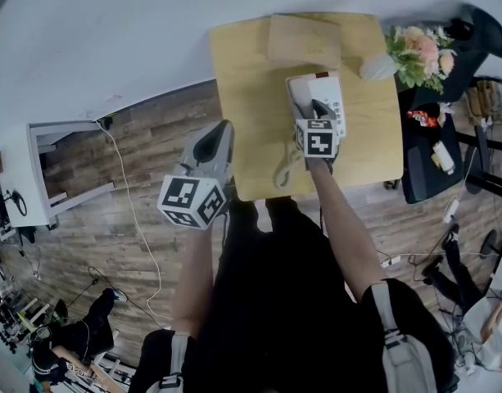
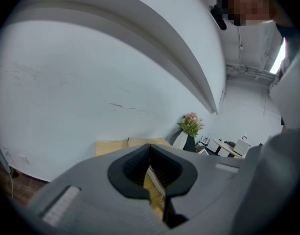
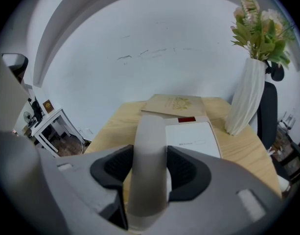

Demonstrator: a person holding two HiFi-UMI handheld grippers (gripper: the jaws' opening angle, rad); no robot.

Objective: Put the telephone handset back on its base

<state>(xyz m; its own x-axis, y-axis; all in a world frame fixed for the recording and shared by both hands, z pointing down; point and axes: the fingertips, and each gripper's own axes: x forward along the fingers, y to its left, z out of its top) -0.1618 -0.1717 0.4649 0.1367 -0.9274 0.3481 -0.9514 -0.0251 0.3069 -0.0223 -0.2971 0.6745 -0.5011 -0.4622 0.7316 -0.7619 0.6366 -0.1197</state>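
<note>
A white telephone base [image 1: 332, 98] [image 3: 193, 137] sits on the far right part of the wooden table [image 1: 251, 97]. The grey-white handset [image 1: 299, 95] [image 3: 149, 146] lies along the base's left side, with my right gripper [image 1: 310, 111] [image 3: 150, 173] shut on its middle. Whether the handset rests in its cradle I cannot tell. A coiled cord [image 1: 285, 170] trails from it to the table's near edge. My left gripper [image 1: 211, 147] [image 2: 150, 168] hangs off the table's left near corner, jaws together and holding nothing.
A white vase of flowers [image 1: 414, 51] [image 3: 247, 92] stands at the table's far right corner. A brown booklet [image 1: 304, 39] [image 3: 176, 104] lies behind the phone. A black chair [image 1: 431, 154] is at the right, a white wall behind, and a white side table [image 1: 58, 170] at the left.
</note>
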